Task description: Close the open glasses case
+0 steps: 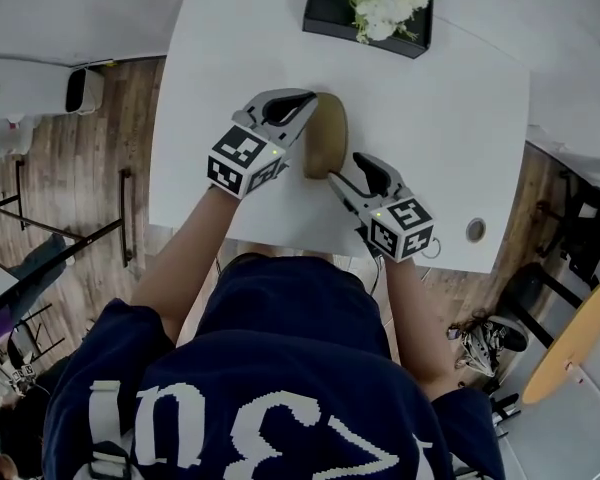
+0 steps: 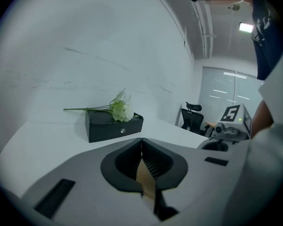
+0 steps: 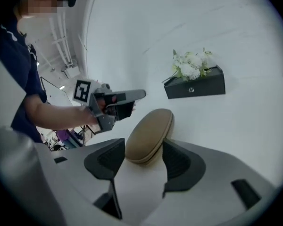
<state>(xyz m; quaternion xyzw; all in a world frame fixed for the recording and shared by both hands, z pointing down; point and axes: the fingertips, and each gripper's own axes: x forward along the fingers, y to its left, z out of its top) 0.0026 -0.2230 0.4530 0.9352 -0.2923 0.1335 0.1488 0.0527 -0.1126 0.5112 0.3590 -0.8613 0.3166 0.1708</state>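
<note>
**Glasses case and both grippers, white table [image 1: 460, 118].** The tan glasses case [image 1: 328, 138] lies near the table's middle with its 2 shells together. Only a seam shows along its edge in the right gripper view [image 3: 148, 135].

The left gripper [image 1: 305, 103] sits over the case's far left edge. Its 2 jaws are pressed together at the tips [image 2: 141, 140], and a tan sliver shows in the slit below them.

The right gripper [image 1: 338, 176] meets the case's near end. Its jaws stand wide apart [image 3: 140, 149] with that end between them, the pads just beside its sides. Whether they press on it cannot be told.

A black box [image 1: 330, 13] topped with white flowers [image 1: 385, 8] stands at the far edge, well apart from the case.
</note>
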